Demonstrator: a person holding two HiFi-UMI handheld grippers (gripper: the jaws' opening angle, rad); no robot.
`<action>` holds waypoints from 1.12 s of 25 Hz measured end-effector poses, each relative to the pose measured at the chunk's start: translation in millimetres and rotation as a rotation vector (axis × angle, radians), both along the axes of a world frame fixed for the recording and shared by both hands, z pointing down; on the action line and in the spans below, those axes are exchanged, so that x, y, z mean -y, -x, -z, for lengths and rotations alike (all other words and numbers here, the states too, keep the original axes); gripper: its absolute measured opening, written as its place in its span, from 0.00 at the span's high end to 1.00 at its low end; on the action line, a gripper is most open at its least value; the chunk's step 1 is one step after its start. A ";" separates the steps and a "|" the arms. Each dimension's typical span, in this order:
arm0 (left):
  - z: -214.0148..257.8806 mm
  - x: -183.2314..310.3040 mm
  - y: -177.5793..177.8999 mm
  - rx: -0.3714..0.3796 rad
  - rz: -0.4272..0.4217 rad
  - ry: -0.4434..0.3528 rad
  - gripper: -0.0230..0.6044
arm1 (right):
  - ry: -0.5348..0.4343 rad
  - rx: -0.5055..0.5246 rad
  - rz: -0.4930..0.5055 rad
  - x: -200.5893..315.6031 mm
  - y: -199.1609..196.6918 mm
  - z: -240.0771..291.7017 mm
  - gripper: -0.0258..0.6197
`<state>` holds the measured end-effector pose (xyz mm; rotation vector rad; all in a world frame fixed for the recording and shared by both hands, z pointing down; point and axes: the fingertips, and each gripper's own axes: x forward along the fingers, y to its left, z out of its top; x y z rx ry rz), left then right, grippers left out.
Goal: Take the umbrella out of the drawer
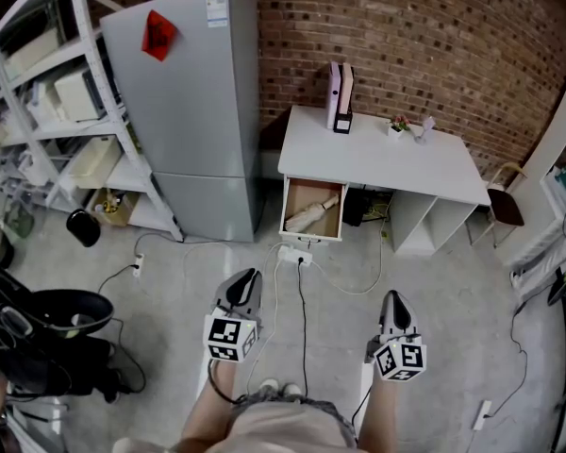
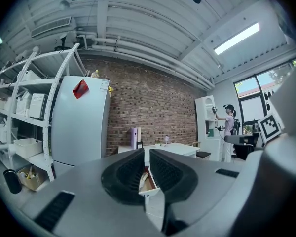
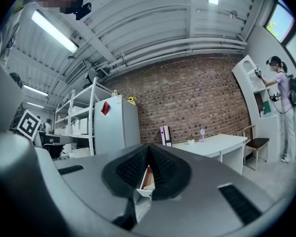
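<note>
Head view: the left tool (image 1: 249, 276) and right tool (image 1: 393, 296) point level. The open drawer (image 1: 310, 235) under the bench (image 1: 377, 163) is well ahead of both, between their lines, and the umbrella (image 1: 311, 214) lies inside it, untouched. Left gripper view: jaws pressed together on nothing, drawer straight ahead beyond the tips. Right gripper view: jaws meeting at the tips, nothing pinched. Advised procedure: close the distance first, spread one tool before reaching in, then take the umbrella across its middle. The white label (image 1: 216, 8) and red sign (image 1: 158, 34) on the fridge (image 1: 193, 111) are too small to read
</note>
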<state>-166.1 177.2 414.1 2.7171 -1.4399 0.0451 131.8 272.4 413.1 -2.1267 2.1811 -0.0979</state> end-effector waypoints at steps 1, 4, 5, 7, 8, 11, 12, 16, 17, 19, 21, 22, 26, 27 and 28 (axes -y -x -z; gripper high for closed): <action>0.2 0.2 0.0 -0.004 -0.001 -0.001 0.92 | -0.002 0.000 0.001 0.0 0.1 -0.6 0.93; 5.8 -1.4 -1.5 -0.033 -0.020 -0.015 0.84 | -0.004 0.002 0.000 -1.2 0.4 0.7 0.93; 8.1 -2.1 -2.3 -0.045 -0.032 -0.020 0.74 | -0.007 0.006 0.000 -1.7 0.5 1.2 0.93; 10.6 -3.3 -3.9 -0.072 -0.056 -0.027 0.65 | -0.014 0.016 -0.001 -2.5 0.5 1.3 0.93; 10.9 -3.6 -4.7 -0.082 -0.067 -0.029 0.59 | -0.016 0.019 -0.002 -2.7 0.3 0.8 0.93; 11.4 -3.0 -4.3 -0.094 -0.082 -0.034 0.45 | -0.015 0.020 -0.005 -2.5 0.9 0.5 0.93; 11.7 -1.9 -2.6 -0.097 -0.080 -0.033 0.43 | -0.013 0.019 -0.006 -2.2 1.8 1.3 0.93; 8.8 3.5 5.2 -0.100 -0.080 -0.019 0.38 | -0.006 0.020 -0.012 -0.8 6.7 3.5 0.93; 7.7 3.9 5.7 -0.093 -0.083 -0.016 0.37 | -0.005 0.021 -0.013 -0.7 7.5 3.4 0.93; 5.9 3.8 7.0 -0.075 -0.089 -0.013 0.36 | -0.003 0.025 -0.017 -1.1 9.8 2.5 0.93; 4.1 3.5 9.7 -0.070 -0.096 -0.009 0.35 | -0.002 0.031 -0.022 -2.1 14.0 2.1 0.93; 3.4 3.4 11.3 -0.070 -0.101 -0.008 0.35 | -0.003 0.033 -0.024 -2.9 16.4 2.0 0.93; 1.0 4.2 18.9 -0.072 -0.118 -0.005 0.35 | 0.000 0.032 -0.036 -6.6 27.3 -0.3 0.93; -0.4 4.8 21.4 -0.071 -0.122 -0.002 0.35 | 0.004 0.030 -0.042 -7.3 30.2 -1.9 0.93; -2.4 5.5 23.9 -0.069 -0.126 0.000 0.35 | 0.007 0.029 -0.048 -8.0 32.6 -3.9 0.93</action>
